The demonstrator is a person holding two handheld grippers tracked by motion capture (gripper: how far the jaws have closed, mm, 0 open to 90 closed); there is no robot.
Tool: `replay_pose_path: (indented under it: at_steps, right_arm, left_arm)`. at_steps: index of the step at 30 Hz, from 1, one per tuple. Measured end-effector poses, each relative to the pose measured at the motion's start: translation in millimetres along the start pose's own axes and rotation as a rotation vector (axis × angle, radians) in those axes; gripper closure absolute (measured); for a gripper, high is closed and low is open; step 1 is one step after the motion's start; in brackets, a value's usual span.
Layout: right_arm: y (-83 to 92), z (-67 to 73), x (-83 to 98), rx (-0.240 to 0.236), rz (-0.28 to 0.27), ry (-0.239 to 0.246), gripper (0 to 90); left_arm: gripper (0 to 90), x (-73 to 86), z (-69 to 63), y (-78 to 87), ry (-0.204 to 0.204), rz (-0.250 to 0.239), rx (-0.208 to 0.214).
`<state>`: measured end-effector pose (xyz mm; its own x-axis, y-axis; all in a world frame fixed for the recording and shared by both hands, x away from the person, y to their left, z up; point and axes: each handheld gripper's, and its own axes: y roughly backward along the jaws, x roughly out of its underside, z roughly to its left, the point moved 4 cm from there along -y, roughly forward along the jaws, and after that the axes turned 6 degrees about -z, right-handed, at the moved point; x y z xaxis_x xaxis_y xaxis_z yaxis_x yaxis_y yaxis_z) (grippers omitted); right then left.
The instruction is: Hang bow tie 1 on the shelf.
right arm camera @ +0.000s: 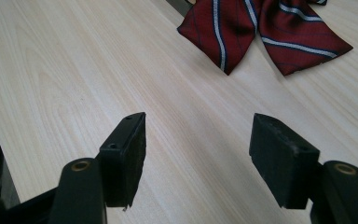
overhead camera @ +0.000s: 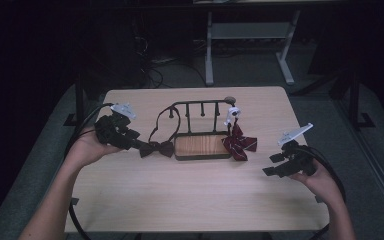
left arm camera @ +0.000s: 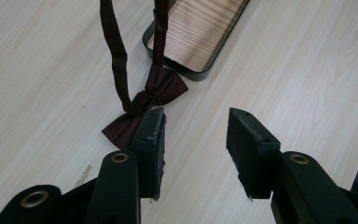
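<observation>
1. The left gripper [left arm camera: 196, 123] sat agape, one jaw beside the dark bow tie [left arm camera: 144, 105], seemingly poised to grasp it; the tie lay left of the rack [overhead camera: 202, 147], mid-table [overhead camera: 190, 200].
2. The right gripper [right arm camera: 198, 133] hung agape near the table's right edge, short of the striped bow tie [right arm camera: 261, 28].

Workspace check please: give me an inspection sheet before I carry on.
Surface: light wood table, bare in front.
Job's things: dark bow tie lying at the left end of the rack, strap hooked over a peg; striped red bow tie at its right end.
Clutter: nothing seen.
Grippers: left gripper jaws open beside the dark bow; right gripper jaws open, short of the striped bow.
Cables: trail off each side.
Surroundings: dark room, desk frame behind.
</observation>
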<state>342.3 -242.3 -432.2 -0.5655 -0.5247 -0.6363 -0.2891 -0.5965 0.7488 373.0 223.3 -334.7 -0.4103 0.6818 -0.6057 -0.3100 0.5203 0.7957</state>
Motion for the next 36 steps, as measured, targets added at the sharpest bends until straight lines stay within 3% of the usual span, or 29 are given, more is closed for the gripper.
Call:
replay_pose_path:
  at_steps: [28,36]
  right_arm:
    - [-4.8,1.2,1.4,-0.005,0.016,0.007,36.0]
    - [-6.3,1.6,1.4,-0.007,0.019,0.016,35.9]
  left_arm:
    - [53.4,25.5,-8.0,-10.4,0.014,0.006,0.02]
    - [51.6,31.2,-11.7,-16.3,-0.004,0.019,0.026]
